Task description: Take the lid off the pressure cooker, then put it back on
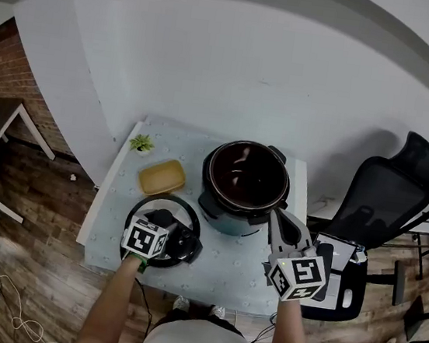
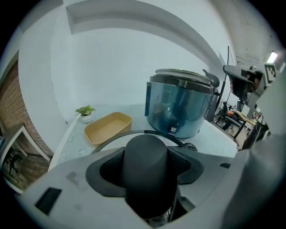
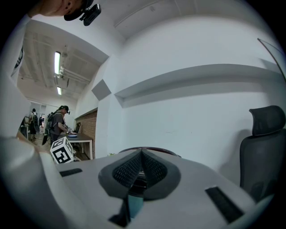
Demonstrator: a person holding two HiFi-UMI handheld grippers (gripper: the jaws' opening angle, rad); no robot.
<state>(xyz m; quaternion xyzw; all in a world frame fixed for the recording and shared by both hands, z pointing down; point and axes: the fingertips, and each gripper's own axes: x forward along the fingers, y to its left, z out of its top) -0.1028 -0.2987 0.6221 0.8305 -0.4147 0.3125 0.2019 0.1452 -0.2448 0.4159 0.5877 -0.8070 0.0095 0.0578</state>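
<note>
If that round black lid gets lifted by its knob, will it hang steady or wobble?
Probably steady: the left gripper clamps the black knob at the centre of the round black lid. It looks rigid, likely fairly heavy.

**A:** How much of the lid point(image 2: 117, 134) shows from the left gripper view?

**B:** Only a thin arc of rim. The knob point(image 2: 145, 165) and the jaws cover the rest. In the head view, the left gripper point(image 1: 166, 227) hides the lid's middle.

**A:** And the cooker point(image 3: 170, 152) from the right gripper view?

**B:** A sliver of rim above the pads, with the body hidden behind them. The chair point(image 3: 263, 134) is cut off at the right edge.

**A:** The label point(image 2: 173, 130) on the cooker?

**B:** Too small to read. The far person point(image 3: 57, 125) is too small to tell what they're handling.
</note>
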